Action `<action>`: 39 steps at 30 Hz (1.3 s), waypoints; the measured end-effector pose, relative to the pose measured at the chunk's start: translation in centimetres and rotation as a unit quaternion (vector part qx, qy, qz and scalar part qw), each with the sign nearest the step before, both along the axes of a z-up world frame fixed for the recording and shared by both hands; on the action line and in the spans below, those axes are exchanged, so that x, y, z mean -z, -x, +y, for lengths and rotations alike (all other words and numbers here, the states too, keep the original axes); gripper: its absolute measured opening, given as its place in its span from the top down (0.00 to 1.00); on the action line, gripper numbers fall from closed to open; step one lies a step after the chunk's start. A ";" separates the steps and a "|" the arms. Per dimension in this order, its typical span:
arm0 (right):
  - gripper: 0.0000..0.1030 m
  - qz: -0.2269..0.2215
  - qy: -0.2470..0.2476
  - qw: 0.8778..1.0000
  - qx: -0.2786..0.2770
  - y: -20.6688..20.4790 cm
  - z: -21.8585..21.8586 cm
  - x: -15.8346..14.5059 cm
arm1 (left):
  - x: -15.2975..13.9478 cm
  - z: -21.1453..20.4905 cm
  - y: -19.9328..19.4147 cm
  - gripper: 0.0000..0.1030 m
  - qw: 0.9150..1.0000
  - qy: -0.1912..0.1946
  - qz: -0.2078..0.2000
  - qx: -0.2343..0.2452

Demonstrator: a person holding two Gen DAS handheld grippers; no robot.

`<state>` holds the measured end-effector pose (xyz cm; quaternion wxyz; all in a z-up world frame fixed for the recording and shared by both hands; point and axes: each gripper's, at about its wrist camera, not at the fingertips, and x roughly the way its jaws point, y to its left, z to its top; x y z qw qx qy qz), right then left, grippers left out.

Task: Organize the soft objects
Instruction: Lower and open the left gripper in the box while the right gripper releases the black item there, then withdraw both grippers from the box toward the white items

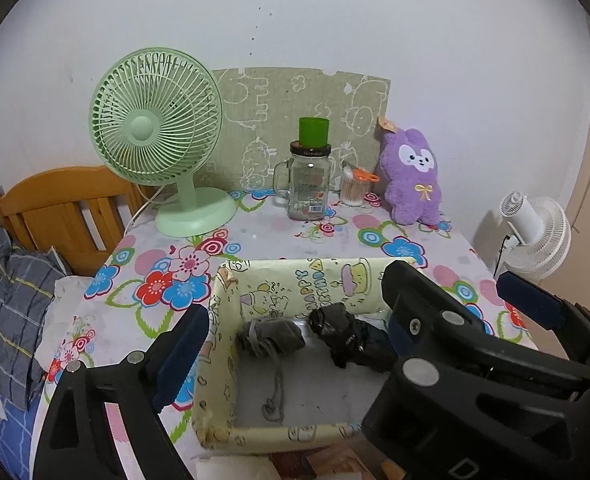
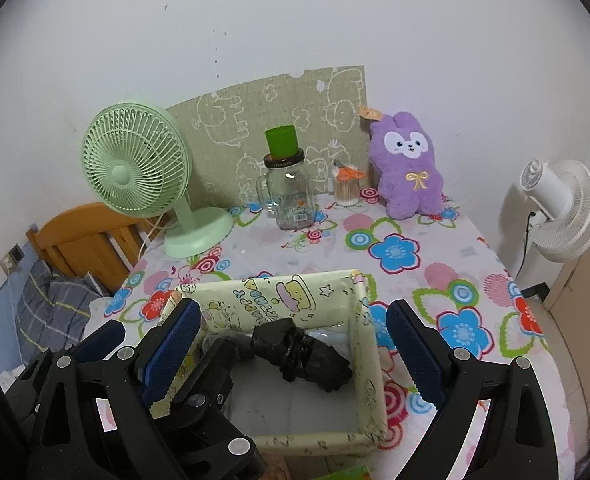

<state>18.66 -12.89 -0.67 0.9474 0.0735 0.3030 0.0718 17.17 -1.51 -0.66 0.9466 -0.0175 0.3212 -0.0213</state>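
A pale yellow cartoon-print box (image 1: 231, 300) (image 2: 365, 344) sits open at the table's near edge. Inside lie a grey rolled cloth with a cord (image 1: 273, 334) and a black bundled cloth (image 1: 349, 340) (image 2: 305, 354). A purple plush rabbit (image 1: 413, 176) (image 2: 409, 170) stands upright at the back right of the table. My left gripper (image 1: 291, 332) is open and empty above the box. My right gripper (image 2: 295, 340) is open and empty, its fingers either side of the box; it also shows at the right of the left wrist view (image 1: 447, 308).
A green desk fan (image 1: 159, 136) (image 2: 139, 168), a glass mug jar (image 1: 307, 180) (image 2: 289, 194) topped by a green cup and a cotton-swab jar (image 1: 353, 186) stand along the back wall. A white fan (image 2: 563, 208) stands off right, a wooden bed frame (image 1: 59, 208) left.
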 end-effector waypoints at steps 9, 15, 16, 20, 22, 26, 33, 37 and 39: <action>0.01 -0.026 0.005 1.000 0.009 3.3 -0.7 -1.6 | -1.3 -0.6 3.1 0.10 1.000 -0.003 -0.018 0.000; 0.00 -0.036 0.000 0.999 0.012 5.1 -1.3 -2.1 | -1.9 -1.1 4.7 0.10 1.000 -0.008 -0.025 0.003; 0.00 -0.036 0.000 0.999 0.010 5.4 -1.4 -2.1 | -1.9 -1.2 4.9 0.10 1.000 -0.007 -0.025 0.005; 0.00 -0.036 0.003 0.999 0.004 6.2 -1.6 -2.4 | -2.1 -1.3 5.8 0.10 1.000 -0.004 -0.027 0.007; 0.00 -0.039 0.006 0.999 0.004 6.7 -1.6 -2.5 | -2.1 -1.4 6.3 0.10 1.000 -0.003 -0.029 0.008; 0.00 -0.049 0.010 0.999 0.001 7.9 -1.7 -2.6 | -2.2 -1.5 7.4 0.10 0.999 -0.003 -0.038 0.011; 0.00 -0.064 0.015 0.998 0.007 10.0 -1.9 -1.8 | -1.3 -1.9 9.2 0.10 0.999 -0.023 -0.041 0.006; 0.00 -0.062 0.011 0.998 0.003 10.7 -2.1 -0.8 | -0.5 -1.9 9.9 0.10 0.999 -0.026 -0.036 0.005; 0.00 -0.059 0.011 0.998 -0.002 10.9 -2.0 -0.5 | -0.2 -2.0 10.3 0.10 0.999 -0.023 -0.035 0.010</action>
